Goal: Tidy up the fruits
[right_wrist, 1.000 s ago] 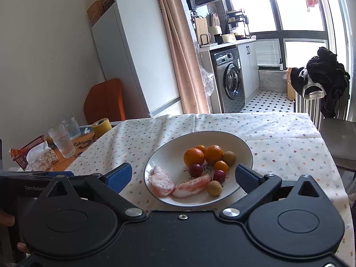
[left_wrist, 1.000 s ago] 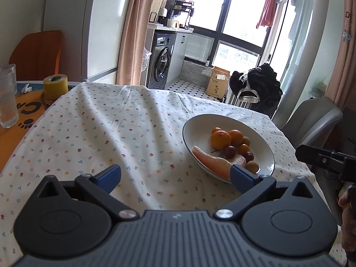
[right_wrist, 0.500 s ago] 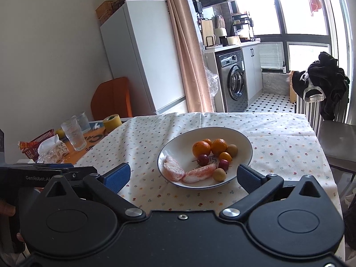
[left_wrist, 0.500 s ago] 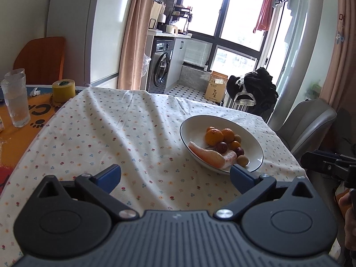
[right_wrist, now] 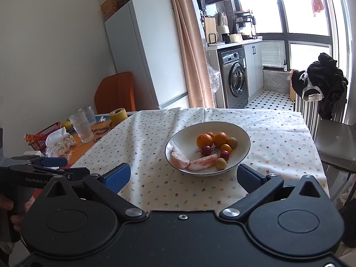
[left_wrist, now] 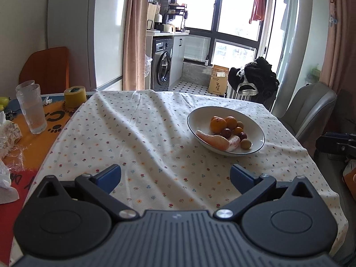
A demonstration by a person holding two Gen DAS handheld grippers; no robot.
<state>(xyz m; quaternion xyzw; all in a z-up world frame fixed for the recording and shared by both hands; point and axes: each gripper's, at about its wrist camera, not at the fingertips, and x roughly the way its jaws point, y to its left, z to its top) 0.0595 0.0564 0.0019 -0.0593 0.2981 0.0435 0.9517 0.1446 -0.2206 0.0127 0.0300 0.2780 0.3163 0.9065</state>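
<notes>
Both grippers hang off the near edge of the table, each with its blue-padded jaws spread wide and nothing between them. The left gripper (left_wrist: 175,176) sits over the flowered tablecloth (left_wrist: 138,138), well back from the white bowl (left_wrist: 259,141), which stands toward the right side of the cloth. The right gripper (right_wrist: 183,176) faces that bowl (right_wrist: 243,153) more squarely, the dish lying just beyond the gap between its pads. In the bowl, all the fruit is gathered together: two oranges (right_wrist: 204,140) at the back touching each other, a small brownish round fruit (right_wrist: 232,142) beside them, a smaller orange one (right_wrist: 226,148) just in front, two dark red ones (right_wrist: 206,150) near the middle, a pale yellowish round one (right_wrist: 220,163) at the front rim, and two peeled pinkish citrus segments (right_wrist: 179,160) lying along the near left side. From the right gripper's view the left gripper's arm (right_wrist: 44,173) reaches in low at the left, a hand (right_wrist: 9,207) wrapped around its grip. Off the cloth to the left, on an orange mat (left_wrist: 26,142), stand stacked clear glasses (left_wrist: 31,109), a roll of yellow tape (left_wrist: 75,96), and some crumpled wrappers (right_wrist: 60,143). A grey chair (left_wrist: 311,109) stands at the table's far right.
</notes>
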